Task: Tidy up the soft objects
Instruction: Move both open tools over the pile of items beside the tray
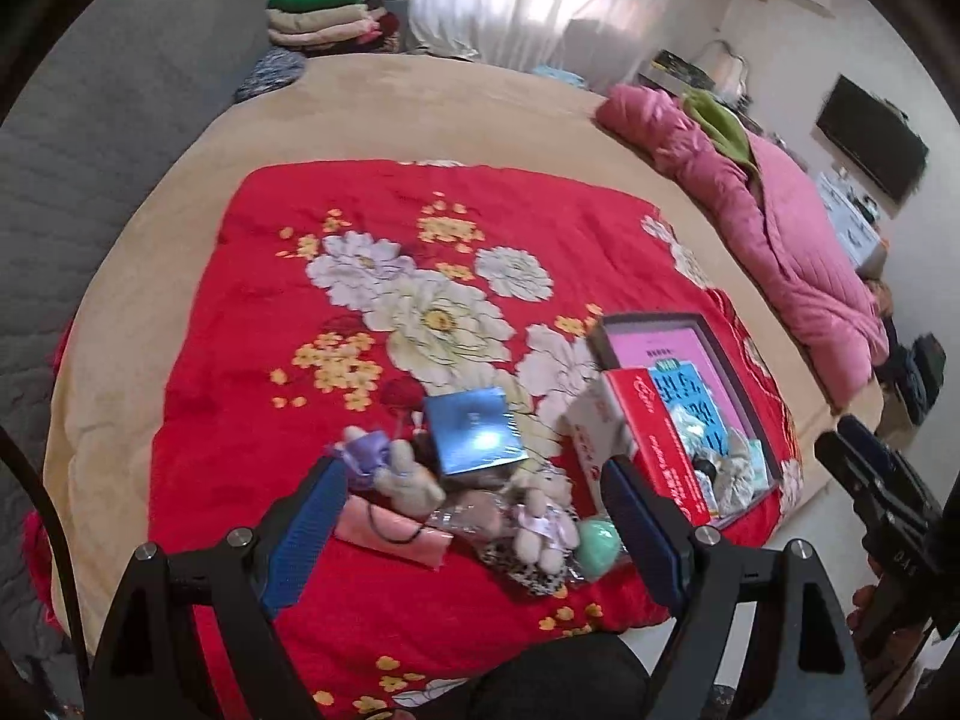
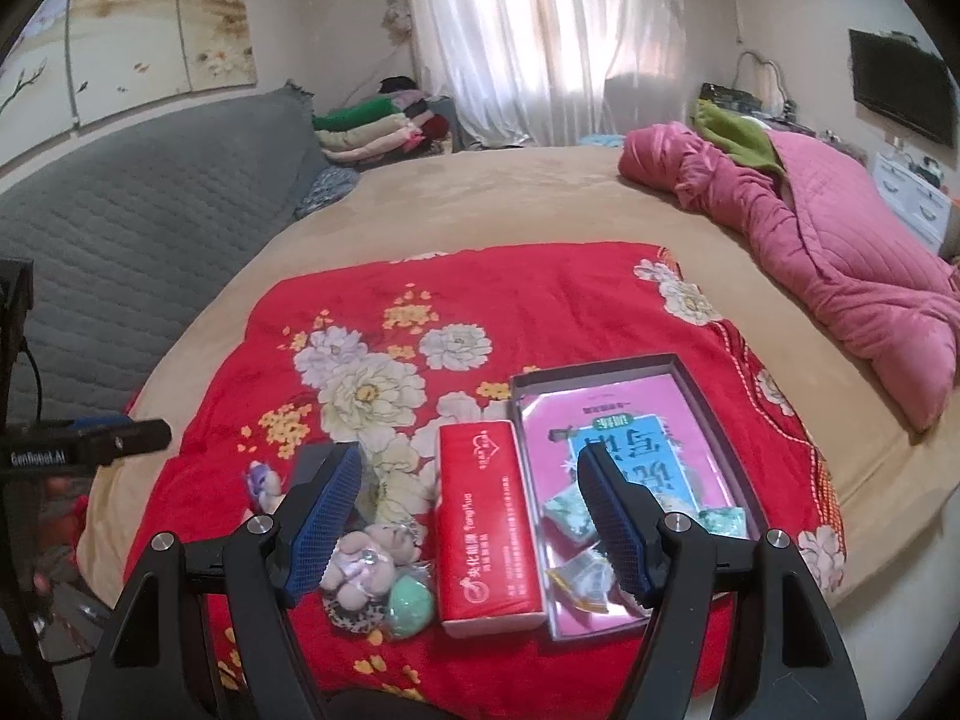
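A heap of small soft things lies on the red flowered blanket (image 1: 288, 312): two plush bears (image 1: 408, 474) (image 1: 543, 525), a pink pouch (image 1: 390, 531), a mint ball (image 1: 597, 543) and a leopard scrunchie (image 1: 528, 570). My left gripper (image 1: 474, 534) hovers open above this heap, holding nothing. Beside the heap stand a red tissue pack (image 2: 486, 516) and an open shallow box (image 2: 690, 363) with small packets (image 2: 570, 510) inside. My right gripper (image 2: 471, 516) is open and empty over the tissue pack, with a bear (image 2: 372, 558) and the ball (image 2: 411, 603) to its left.
A shiny blue box (image 1: 474, 429) rests behind the heap. A pink quilt (image 2: 840, 252) lies along the bed's right side, a grey padded headboard (image 2: 150, 198) on the left. Folded clothes (image 2: 366, 126) are stacked at the far corner. The beige bedsheet (image 2: 510, 198) stretches beyond the blanket.
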